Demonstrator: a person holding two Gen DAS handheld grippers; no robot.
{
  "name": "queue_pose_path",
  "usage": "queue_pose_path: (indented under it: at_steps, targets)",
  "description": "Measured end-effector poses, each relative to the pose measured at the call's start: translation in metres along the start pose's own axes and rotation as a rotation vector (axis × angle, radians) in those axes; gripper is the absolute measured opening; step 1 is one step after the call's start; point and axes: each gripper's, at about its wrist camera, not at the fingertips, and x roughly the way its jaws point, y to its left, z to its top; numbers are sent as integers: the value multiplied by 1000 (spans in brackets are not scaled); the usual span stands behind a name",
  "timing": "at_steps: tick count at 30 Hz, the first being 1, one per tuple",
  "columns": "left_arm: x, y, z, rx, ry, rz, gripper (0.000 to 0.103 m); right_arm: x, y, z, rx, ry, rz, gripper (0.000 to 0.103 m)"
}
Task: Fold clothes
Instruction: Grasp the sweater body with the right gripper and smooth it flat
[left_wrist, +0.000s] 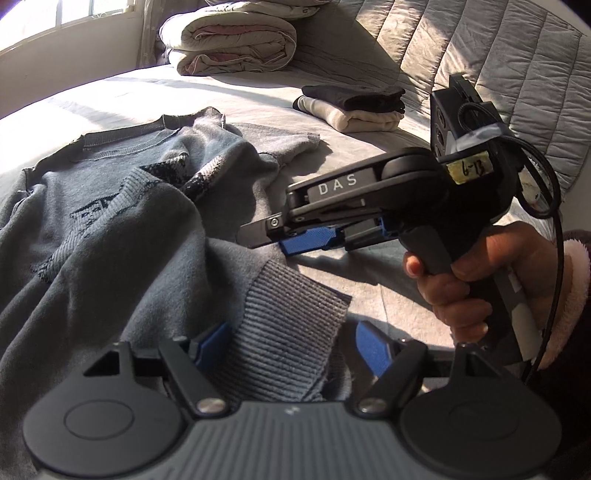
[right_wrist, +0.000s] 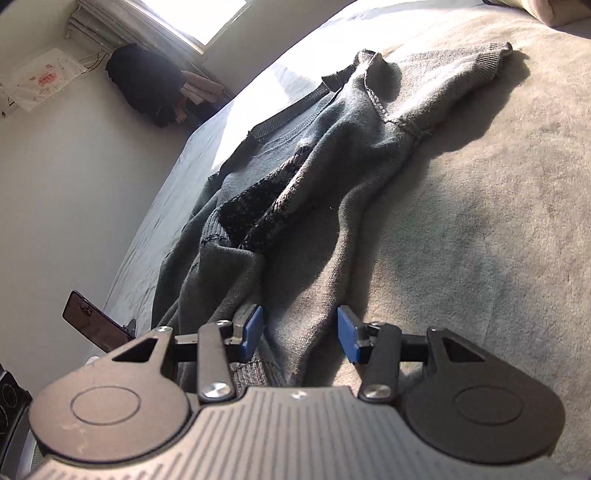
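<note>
Left wrist view first: the left gripper (left_wrist: 291, 349) is seen with its blue-padded jaws spread wide, and the ribbed hem of a grey-blue knitted sweater with a dark patterned panel (left_wrist: 110, 206) lies loosely between them without being pinched. The sweater is spread, rumpled and partly doubled over itself, ahead and to the left of these tongs on a pale grey bed cover (left_wrist: 258, 88). To the right and just ahead, the right gripper (left_wrist: 266, 236) is held by a hand (left_wrist: 465, 277) in a pink fleecy sleeve; its jaws appear nearly together in this side view, though whether cloth is held there cannot be told. Far ahead, one small stack of folded clothes, dark over cream (left_wrist: 352, 109), and one rolled beige quilt (left_wrist: 229, 40) are counted. Right wrist view next: the right gripper (right_wrist: 300, 334) is shown with its jaws parted, a ridge of sweater cloth lying between the pads, ungripped as far as can be judged. The sweater runs away ahead of the tongs, one ribbed cuff lying at the far end. One dark phone-like slab (right_wrist: 92, 321) is propped to the left. For a clean fold, the hem would best be pinched at two well-separated points and drawn taut so creases are smoothed first. Counted altogether: one sweater, two grippers.
</note>
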Motion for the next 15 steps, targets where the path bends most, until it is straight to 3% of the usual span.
queue_pose_path:
  at_steps: [1, 3, 15]
  targets:
    - [1, -1, 0, 5, 3, 1, 77, -2, 0, 0, -8, -4, -19, 24]
    - [0, -1, -2, 12, 4, -3, 77, -7, -1, 1, -23, -12, -56, 7]
    - [-10, -8, -12, 64, 19, -19, 77, -67, -16, 33, -74, -121, -263, 5]
